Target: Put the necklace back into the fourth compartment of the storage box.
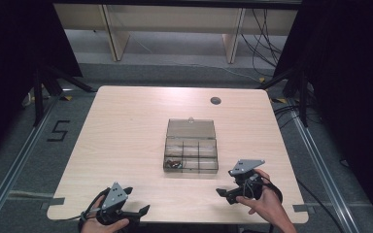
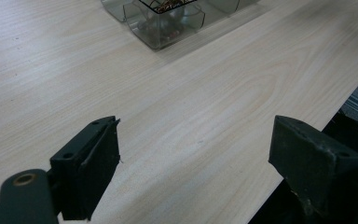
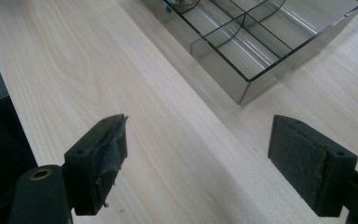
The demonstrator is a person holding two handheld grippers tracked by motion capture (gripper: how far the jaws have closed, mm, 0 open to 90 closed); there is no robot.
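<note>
A clear plastic compartment box (image 1: 191, 153) lies open in the middle of the wooden table (image 1: 126, 136), its lid folded back toward the far side. Small brownish bits (image 1: 174, 164) sit in its near-left compartment, also seen at the top of the left gripper view as small brownish bits (image 2: 168, 5). My left gripper (image 1: 138, 206) rests at the near-left table edge, jaws wide apart with nothing between them. My right gripper (image 1: 223, 194) hovers near the box's front right corner (image 3: 242, 95), open and empty. A hand holds each gripper.
A dark round grommet hole (image 1: 215, 100) sits near the table's far edge. Black stands (image 1: 43, 82) and cables (image 1: 291, 111) flank the table on the floor. The table's near edge (image 2: 307, 130) runs close beside my left gripper.
</note>
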